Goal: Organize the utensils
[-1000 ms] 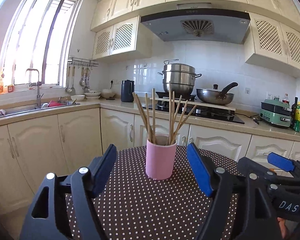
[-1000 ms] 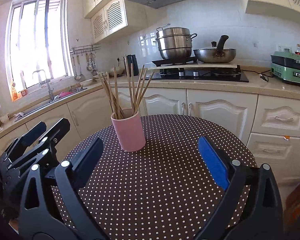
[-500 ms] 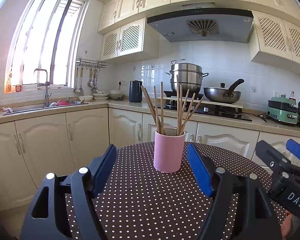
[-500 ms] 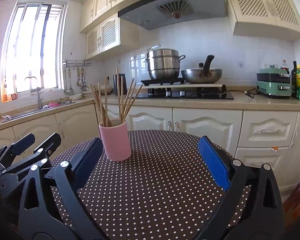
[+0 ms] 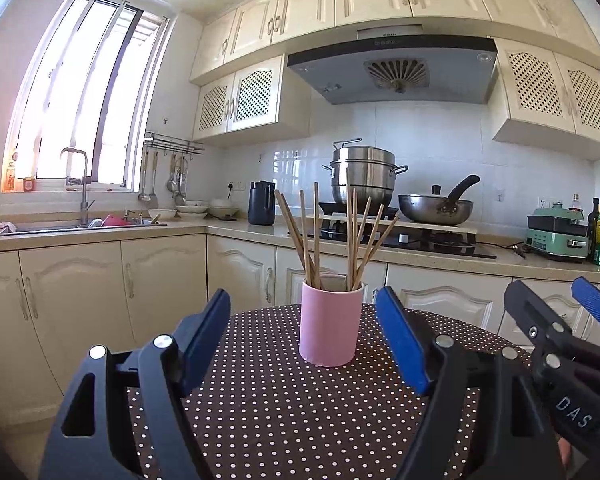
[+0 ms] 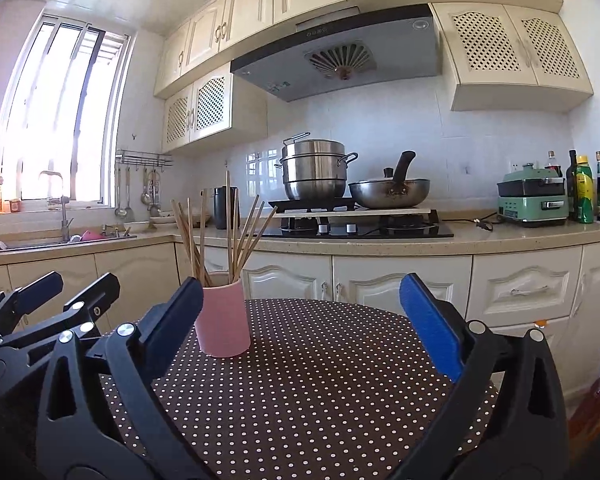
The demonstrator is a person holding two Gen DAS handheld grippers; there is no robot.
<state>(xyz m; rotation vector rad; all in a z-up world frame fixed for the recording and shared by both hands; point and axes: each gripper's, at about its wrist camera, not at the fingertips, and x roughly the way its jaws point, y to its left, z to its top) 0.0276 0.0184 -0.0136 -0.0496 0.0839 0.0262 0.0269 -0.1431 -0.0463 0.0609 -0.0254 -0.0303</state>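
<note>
A pink cup (image 5: 329,322) holding several wooden chopsticks (image 5: 352,236) stands upright on a round table with a brown dotted cloth (image 5: 284,412). My left gripper (image 5: 304,320) points level at the cup from short of it, open, nothing between its blue pads. In the right wrist view the pink cup (image 6: 223,324) sits left of centre, just behind the left finger, with the chopsticks (image 6: 230,236) fanned above it. My right gripper (image 6: 304,308) is open and empty over the cloth (image 6: 320,380). The right gripper (image 5: 572,332) shows at the left view's right edge, the left gripper (image 6: 52,300) at the right view's left edge.
Behind the table runs a kitchen counter (image 5: 440,256) with a stove, a steel steamer pot (image 5: 362,174) and a pan (image 5: 436,206). A black kettle (image 5: 261,204), a sink (image 5: 76,226), a green appliance (image 6: 534,200) and bottles (image 6: 584,188) stand along it. Cupboards line the floor below.
Both views have tilted up, more so the right, so the table sinks in frame and more of the wall cupboards shows. The cup stays put and both grippers stay open.
</note>
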